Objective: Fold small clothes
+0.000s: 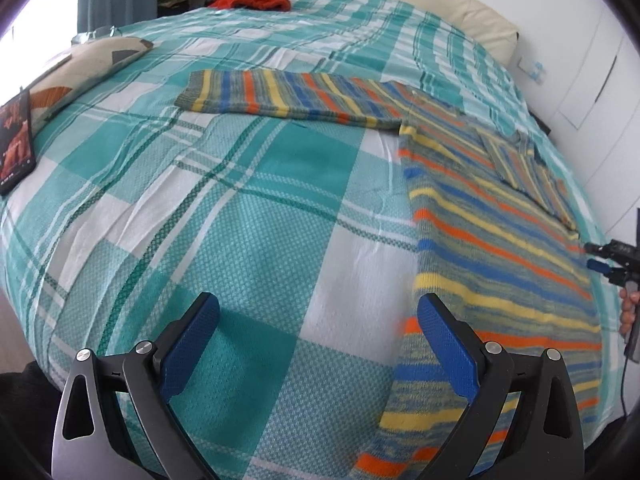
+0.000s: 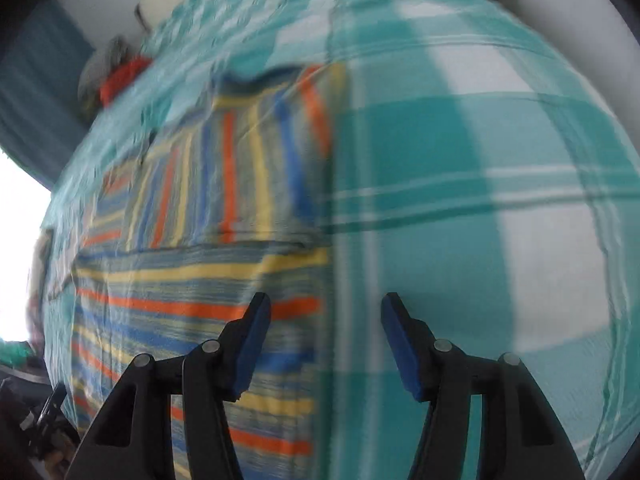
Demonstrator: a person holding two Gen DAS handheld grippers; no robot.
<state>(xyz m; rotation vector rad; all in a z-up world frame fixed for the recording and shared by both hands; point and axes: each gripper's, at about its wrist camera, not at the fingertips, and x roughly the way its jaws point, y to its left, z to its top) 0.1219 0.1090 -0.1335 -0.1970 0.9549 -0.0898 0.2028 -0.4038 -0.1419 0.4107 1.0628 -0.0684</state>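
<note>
both your left tongs (image 1: 318, 316) and right tongs (image 2: 326, 316) hang open, empty. the striped sweater (image 1: 492, 248) lies flat on the bed (image 1: 240, 208) between them; soft, light knit, so pinch its hem edge.

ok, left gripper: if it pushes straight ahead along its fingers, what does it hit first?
Most likely the bare plaid bedspread. The left gripper is open, with the striped sweater only by its right finger; the sleeve lies farther ahead. Depth is uncertain.
</note>
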